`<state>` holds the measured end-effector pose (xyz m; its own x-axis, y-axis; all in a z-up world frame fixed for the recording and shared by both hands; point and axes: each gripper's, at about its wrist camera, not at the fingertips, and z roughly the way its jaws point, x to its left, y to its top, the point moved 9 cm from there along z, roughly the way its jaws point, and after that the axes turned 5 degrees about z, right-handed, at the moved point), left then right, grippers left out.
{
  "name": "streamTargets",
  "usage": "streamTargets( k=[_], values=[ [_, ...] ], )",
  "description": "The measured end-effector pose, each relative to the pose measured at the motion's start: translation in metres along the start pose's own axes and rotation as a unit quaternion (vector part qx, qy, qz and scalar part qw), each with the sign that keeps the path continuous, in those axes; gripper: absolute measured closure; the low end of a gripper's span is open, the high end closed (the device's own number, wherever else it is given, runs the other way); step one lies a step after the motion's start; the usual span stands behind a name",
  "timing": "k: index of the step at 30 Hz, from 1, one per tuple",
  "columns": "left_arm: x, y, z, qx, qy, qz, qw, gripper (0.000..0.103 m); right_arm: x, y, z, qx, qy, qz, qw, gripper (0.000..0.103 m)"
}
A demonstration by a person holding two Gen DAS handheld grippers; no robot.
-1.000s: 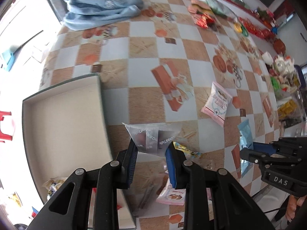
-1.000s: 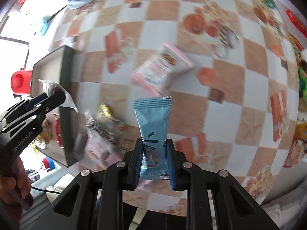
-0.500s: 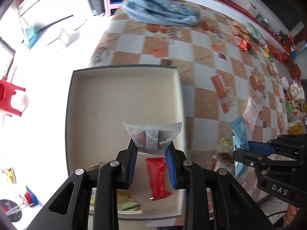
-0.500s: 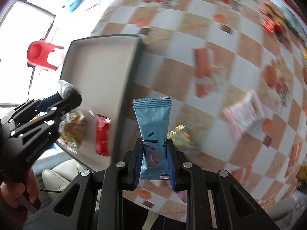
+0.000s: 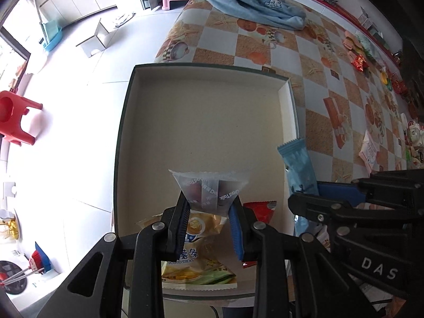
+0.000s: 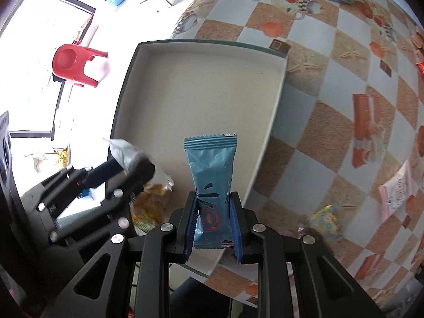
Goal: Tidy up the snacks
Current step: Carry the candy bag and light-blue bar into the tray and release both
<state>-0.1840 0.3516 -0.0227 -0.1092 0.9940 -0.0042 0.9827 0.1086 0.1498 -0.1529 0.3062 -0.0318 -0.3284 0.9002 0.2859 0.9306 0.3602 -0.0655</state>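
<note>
A shallow beige box point(image 5: 206, 132) point(image 6: 201, 95) lies at the table's left edge. My left gripper point(image 5: 209, 209) is shut on a clear grey snack packet point(image 5: 209, 189) and hangs over the box's near part. Below it in the box lie a yellow potato-stick bag point(image 5: 196, 262) and a red packet point(image 5: 261, 208). My right gripper point(image 6: 213, 209) is shut on a blue snack packet point(image 6: 212, 167), held upright over the box's near right part. In the left wrist view that blue packet point(image 5: 298, 167) shows by the box's right wall. The left gripper point(image 6: 132, 164) shows at the left of the right wrist view.
On the checkered tablecloth point(image 5: 312, 61) lie a pink packet point(image 6: 394, 190), a yellow-blue packet point(image 6: 326, 220), a blue cloth point(image 5: 254, 2) at the far end and several snacks along the right edge. A red stool point(image 5: 13, 116) stands on the floor left of the table.
Both grippers have swept left from over the tablecloth to over the box, each keeping its packet. The yellow bag and red packet have come into view beneath the left gripper.
</note>
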Motion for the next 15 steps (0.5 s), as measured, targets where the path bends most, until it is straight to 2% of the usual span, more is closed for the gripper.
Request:
streamTargets(
  k=[5,7,8,9,10,11,12,15],
  values=[
    [0.004,-0.007,0.006,0.01,0.004,0.004,0.9999,0.072,0.004,0.005,0.009,0.007,0.011,0.014,1.0,0.078],
    [0.003,-0.008,0.006,0.009,0.008,0.01,0.9999,0.068,0.005,0.006,0.011,0.009,0.019,0.018,1.0,0.078],
    [0.003,-0.008,0.006,0.011,0.01,0.013,0.9998,0.055,0.005,0.007,0.014,0.015,0.022,0.022,0.999,0.078],
    [0.003,-0.009,0.006,0.012,0.015,0.016,0.9997,0.034,0.004,0.007,0.016,0.017,0.021,0.025,0.999,0.074],
    [0.003,-0.01,0.005,0.009,0.022,0.02,0.9995,0.026,0.0,0.008,0.017,0.016,0.013,0.027,0.999,0.055],
    [0.003,-0.009,0.003,0.004,0.026,0.024,0.9994,0.022,-0.004,0.006,0.014,0.014,0.006,0.028,1.0,0.04],
    [0.002,-0.009,0.001,-0.001,0.029,0.03,0.9991,0.022,-0.007,0.005,0.012,0.009,0.002,0.028,1.0,0.019],
    [-0.003,-0.01,0.001,0.002,0.035,0.048,0.9982,0.022,-0.025,0.001,0.002,-0.001,0.002,0.04,0.999,0.017]
  ],
)
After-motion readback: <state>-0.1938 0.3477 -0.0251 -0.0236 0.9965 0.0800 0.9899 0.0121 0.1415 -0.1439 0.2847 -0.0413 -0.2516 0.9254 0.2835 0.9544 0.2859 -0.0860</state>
